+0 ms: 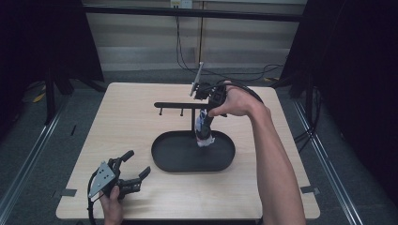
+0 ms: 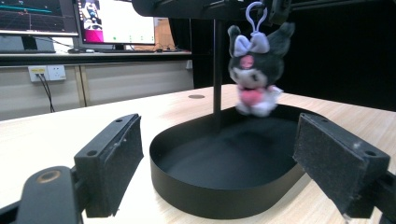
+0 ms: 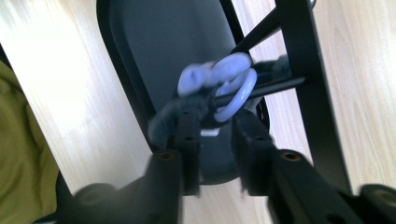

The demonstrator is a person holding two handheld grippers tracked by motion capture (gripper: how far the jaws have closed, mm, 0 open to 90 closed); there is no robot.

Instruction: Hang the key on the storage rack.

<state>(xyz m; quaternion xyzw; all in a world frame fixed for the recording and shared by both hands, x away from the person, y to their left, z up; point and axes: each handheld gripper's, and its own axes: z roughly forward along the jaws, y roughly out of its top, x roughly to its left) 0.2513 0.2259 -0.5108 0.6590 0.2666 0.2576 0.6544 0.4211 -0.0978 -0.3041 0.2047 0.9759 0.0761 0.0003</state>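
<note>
Left tongs [image 1: 137, 165] sit wide open near the black tray [image 1: 162, 161]; right tongs [image 3: 215, 126] slightly parted, plush keychain [image 2: 256, 70] hanging above the tray.

Dim in the high view, with black surrounds at both sides and the pale bench [image 1: 141, 122] the brightest area, evenly lit from above. Soft, short shadows beneath the left gripper [image 1: 123, 176] and along the black tray [image 1: 162, 161]. Low resolution, slightly soft throughout.

Brighter in the left gripper view: glowing monitor screens [image 2: 116, 21] blown out at top left, dark backdrop at right. Plush toy [image 2: 256, 70] blurred, bench grain fairly sharp, near pads [image 2: 112, 163] soft.

Strongly overexposed wood in the right gripper view, glare washing out the grain at left. Heavy motion blur over the lilac ring [image 3: 238, 95] and the jaws; dark tray interior flat, featureless.
</note>
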